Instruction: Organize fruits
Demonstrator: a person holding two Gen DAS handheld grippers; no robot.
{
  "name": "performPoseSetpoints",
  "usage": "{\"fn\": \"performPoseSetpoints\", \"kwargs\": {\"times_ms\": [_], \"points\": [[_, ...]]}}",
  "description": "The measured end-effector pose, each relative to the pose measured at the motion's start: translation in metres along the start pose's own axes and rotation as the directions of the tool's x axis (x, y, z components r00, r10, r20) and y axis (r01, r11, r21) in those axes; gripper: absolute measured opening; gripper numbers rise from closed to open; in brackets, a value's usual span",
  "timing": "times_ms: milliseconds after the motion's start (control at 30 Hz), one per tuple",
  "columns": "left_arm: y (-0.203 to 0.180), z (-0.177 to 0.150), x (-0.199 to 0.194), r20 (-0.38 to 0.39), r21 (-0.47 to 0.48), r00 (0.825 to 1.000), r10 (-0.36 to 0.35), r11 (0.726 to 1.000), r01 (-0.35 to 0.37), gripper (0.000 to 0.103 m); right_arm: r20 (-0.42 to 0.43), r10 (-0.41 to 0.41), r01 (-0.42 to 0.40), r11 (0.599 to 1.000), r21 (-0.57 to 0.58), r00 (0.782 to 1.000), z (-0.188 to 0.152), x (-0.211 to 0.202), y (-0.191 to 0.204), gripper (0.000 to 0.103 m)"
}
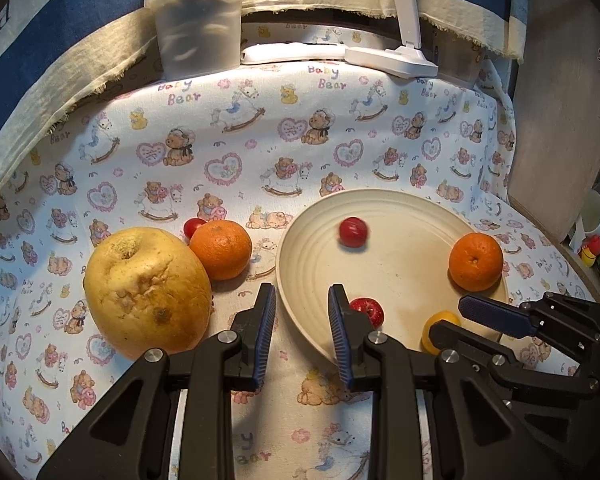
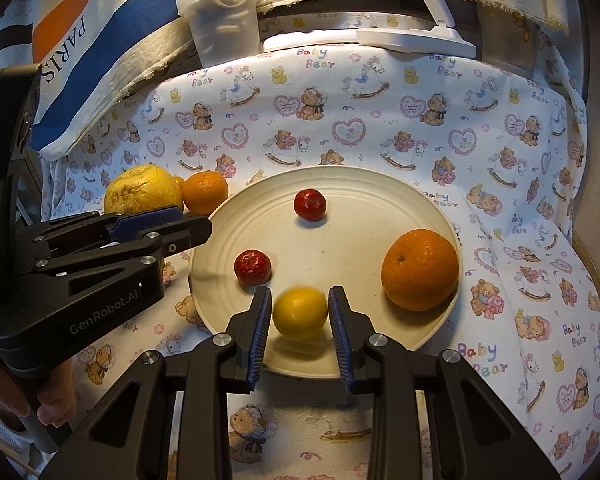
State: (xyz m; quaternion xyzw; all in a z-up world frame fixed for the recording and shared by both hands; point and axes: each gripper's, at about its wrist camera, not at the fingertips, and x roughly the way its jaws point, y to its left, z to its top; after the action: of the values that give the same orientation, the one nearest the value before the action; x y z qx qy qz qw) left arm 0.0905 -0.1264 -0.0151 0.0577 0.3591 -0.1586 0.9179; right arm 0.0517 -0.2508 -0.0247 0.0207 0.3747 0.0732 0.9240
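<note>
A cream plate (image 1: 300, 264) (image 2: 364, 188) holds two small red fruits (image 2: 310, 205) (image 2: 253, 267), an orange (image 2: 420, 270) (image 1: 476, 262) and a small yellow fruit (image 2: 300, 311) (image 1: 440, 322). The far red fruit (image 1: 353, 232) looks blurred in the left wrist view. My right gripper (image 2: 300, 320) is open, its fingers either side of the yellow fruit with small gaps. My left gripper (image 1: 302, 312) is open and empty over the plate's left rim. On the cloth left of the plate lie a big yellow pomelo (image 1: 148, 292) (image 2: 142, 194), a second orange (image 1: 221, 249) (image 2: 204, 192) and a small red fruit (image 1: 194, 227).
A lidded clear plastic tub (image 1: 198, 20) (image 2: 224, 20) and a white lamp base (image 1: 392, 62) (image 2: 416, 40) stand at the back against a striped cloth. The table's right edge (image 1: 580, 264) drops off beside a wooden panel.
</note>
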Motion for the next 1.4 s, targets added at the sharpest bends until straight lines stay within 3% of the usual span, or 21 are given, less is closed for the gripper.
{"fn": "performPoseSetpoints", "kwargs": {"times_ms": [100, 367, 433, 700, 833, 967, 1100, 1233, 1400], "points": [[-0.001, 0.001, -0.003, 0.01, 0.008, 1.0, 0.001, 1.0, -0.002, 0.026, 0.006, -0.005, 0.005, 1.0, 0.003, 1.0, 0.001, -0.002, -0.001, 0.058], [0.003, 0.006, -0.018, 0.051, -0.001, 0.999, -0.001, 1.0, 0.001, 0.03, 0.122, -0.036, 0.032, 0.999, 0.04, 0.992, 0.009, -0.026, -0.011, 0.058], [0.005, 0.008, -0.024, 0.076, -0.001, 0.997, 0.01, 1.0, -0.01, 0.036, 0.139, -0.038, 0.031, 0.998, 0.055, 0.99, 0.009, -0.029, -0.014, 0.059], [0.009, 0.016, -0.052, 0.177, 0.004, 0.981, 0.075, 0.997, -0.077, 0.079, 0.166, -0.053, 0.044, 0.997, 0.056, 0.985, 0.011, -0.035, -0.016, 0.066], [0.012, 0.018, -0.069, 0.218, 0.002, 0.972, 0.083, 0.996, -0.085, 0.083, 0.176, -0.052, 0.044, 0.998, 0.047, 0.983, 0.011, -0.037, -0.014, 0.074], [0.018, 0.015, -0.088, 0.28, -0.004, 0.953, 0.111, 0.993, -0.114, 0.103, 0.217, -0.054, 0.043, 0.997, 0.057, 0.975, 0.011, -0.044, -0.013, 0.086], [0.027, 0.007, -0.098, 0.331, 0.018, 0.933, 0.145, 0.987, -0.159, 0.103, 0.26, -0.078, 0.067, 0.996, 0.053, 0.962, 0.01, -0.049, -0.011, 0.088], [0.039, -0.005, -0.101, 0.347, 0.025, 0.924, 0.161, 0.983, -0.181, 0.103, 0.285, -0.085, 0.075, 0.996, 0.047, 0.955, 0.01, -0.052, -0.009, 0.091], [0.069, -0.019, -0.103, 0.363, -0.064, 0.916, 0.171, 0.985, -0.159, 0.103, 0.319, -0.091, 0.075, 0.995, 0.062, 0.943, 0.008, -0.055, -0.011, 0.103]]}}
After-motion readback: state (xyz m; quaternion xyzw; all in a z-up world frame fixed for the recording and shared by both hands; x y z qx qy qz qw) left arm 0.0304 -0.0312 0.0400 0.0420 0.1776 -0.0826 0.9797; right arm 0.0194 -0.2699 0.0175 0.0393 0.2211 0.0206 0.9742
